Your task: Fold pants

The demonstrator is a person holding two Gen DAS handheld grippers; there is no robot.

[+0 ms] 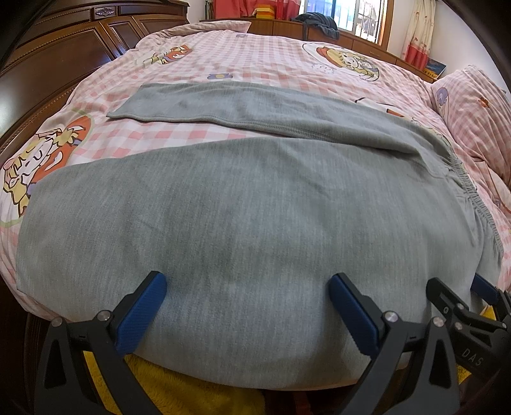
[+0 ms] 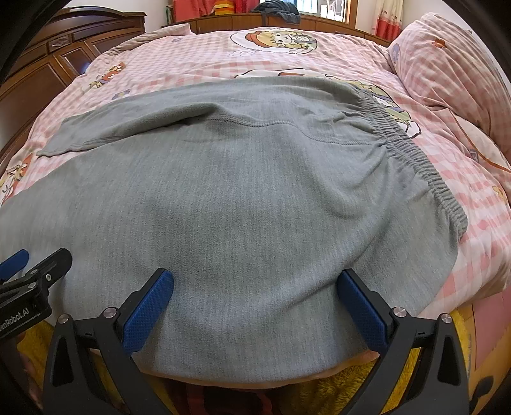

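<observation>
a: left-hand tool? 
b: the left gripper [image 1: 247,306], black frame with blue textured pads, is held low at the near edge of the bed, pointing toward the far side. its two fingers are spread wide, one pad on each side of a broad span of cloth, resting on or just over the fabric; nothing is pinched between them.

a: right-hand tool? 
b: the right gripper [image 2: 255,303], same build, sits just beside the left one on its right, also at the near edge and pointing the same way. its fingers are likewise spread apart over the cloth, clamping nothing. each tool shows at the margin of the other's view.

a: the garment? 
b: the grey knit pants [image 1: 223,204] lie flat on the pink-and-white checked cartoon-print quilt [image 1: 255,64]. the near leg runs across the near edge of the bed under both tools; the far leg stretches left, ending in a hemmed cuff [image 1: 127,110]. the gathered elastic waistband [image 2: 424,166] is on the right, near the matching checked pillow [image 2: 447,64].

a: surroundings? 
b: a dark wooden wardrobe [image 1: 57,54] stands at left; a low wooden shelf unit [image 1: 319,32] along the far wall carries a dark bundled garment [image 1: 316,22]. yellow fleecy fabric [image 1: 179,386] shows below the near edge of the bed.
</observation>
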